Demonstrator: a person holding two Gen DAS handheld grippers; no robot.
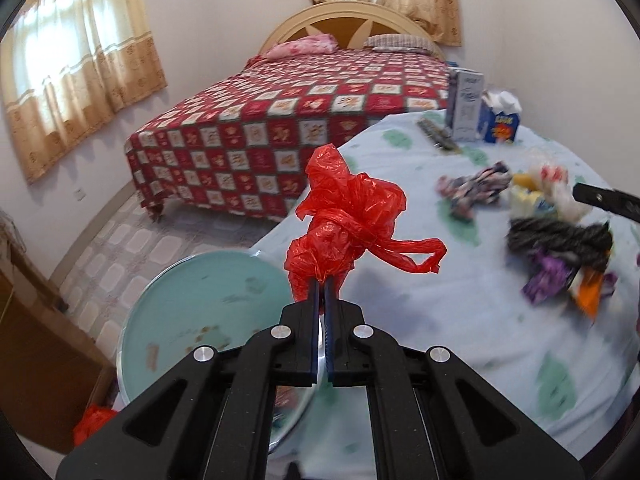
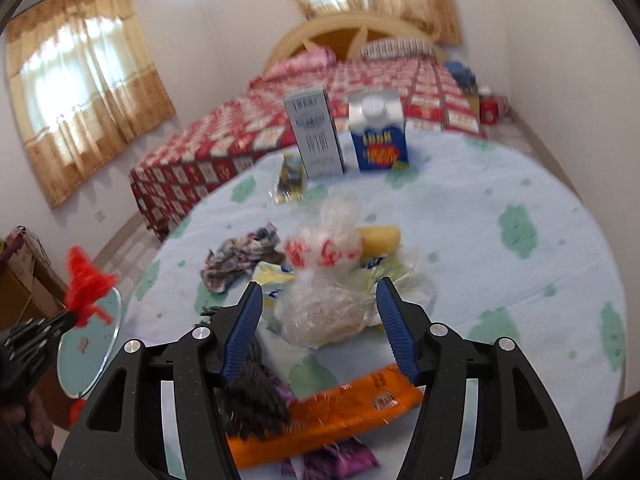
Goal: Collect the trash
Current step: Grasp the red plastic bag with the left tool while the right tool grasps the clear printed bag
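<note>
Round table (image 2: 500, 184), pale blue cloth with green blotches; bed (image 1: 280, 120) behind it. Beside the table's left edge sits a round teal bin lid or basin (image 1: 192, 304) — I can't tell which.

Upright at the far rim: a grey carton (image 2: 316, 136) and a blue-and-white box (image 2: 380, 136), close together. They look stiff and would take a squeeze across the flat faces.

Trash heap near the middle of the table: a crumpled patterned cloth or wrapper (image 2: 236, 258), a yellow piece (image 2: 380, 238), a clear plastic bag (image 2: 320, 312) with red print, a dark fuzzy wad (image 2: 252, 396), an orange wrapper (image 2: 332, 412), and a purple one (image 2: 332, 460) under it.

My left tongs (image 1: 322, 280) are pinched tight on a red plastic bag (image 1: 348, 216), gripped at its lower bunched end and carried in the air over the table's left edge, near the teal round. It seems featherweight, floppy and slick; the loose handle loop dangles to the right and could snag.

My right tongs (image 2: 320, 300) are spread wide and empty, hovering over the heap with the clear bag between the blue pads (image 2: 244, 328). I judge that bag soft, crinkly and light, likely to slide. Best to bite the gathered neck or a thick fold, not the taut bulge.
</note>
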